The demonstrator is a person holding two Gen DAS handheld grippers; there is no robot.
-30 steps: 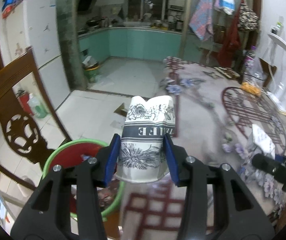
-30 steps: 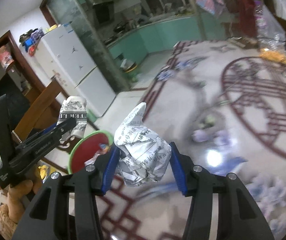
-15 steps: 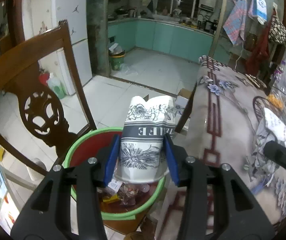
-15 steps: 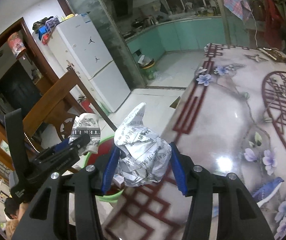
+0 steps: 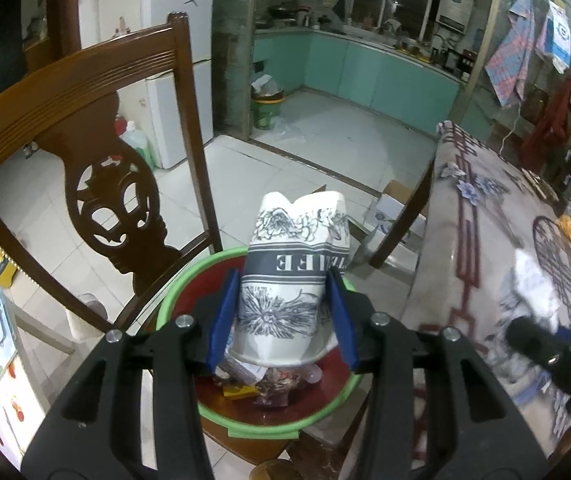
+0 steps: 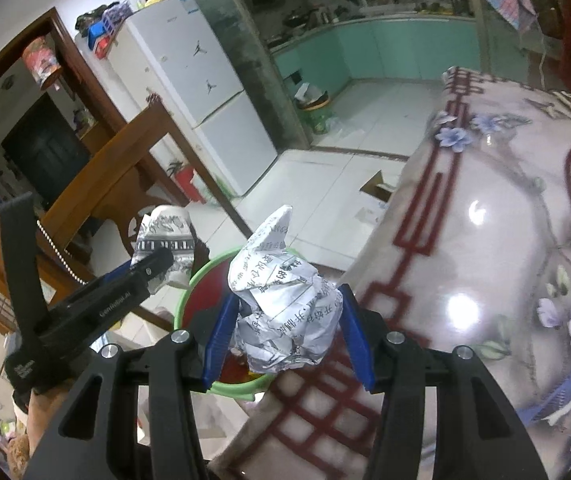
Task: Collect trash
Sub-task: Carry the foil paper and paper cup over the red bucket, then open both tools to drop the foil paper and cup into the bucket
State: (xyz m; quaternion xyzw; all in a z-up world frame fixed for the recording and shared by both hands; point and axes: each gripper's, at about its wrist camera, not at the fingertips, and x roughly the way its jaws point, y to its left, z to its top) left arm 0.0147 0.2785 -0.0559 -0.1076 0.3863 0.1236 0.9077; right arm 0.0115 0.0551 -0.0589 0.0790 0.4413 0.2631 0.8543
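Observation:
My left gripper (image 5: 281,316) is shut on a crushed white paper cup (image 5: 289,280) with black flower print, held upside down right above a green-rimmed red bin (image 5: 269,426) that holds scraps. My right gripper (image 6: 285,330) is shut on a crumpled ball of printed paper (image 6: 285,308) over the table's left edge, beside the green-rimmed red bin (image 6: 183,300). In the right wrist view the left gripper (image 6: 157,264) and its paper cup (image 6: 165,236) hang over the bin's far side.
The bin sits on a dark wooden chair (image 5: 105,184) pushed next to the flower-patterned table (image 6: 485,248). A cardboard box (image 5: 395,208) lies on the white tiled floor. A white fridge (image 6: 189,76) and a small green floor bin (image 5: 265,106) stand farther back.
Both grippers have swung left from over the table toward the bin, each keeping its load. The cup now hangs directly above the bin, which has come into fuller view.

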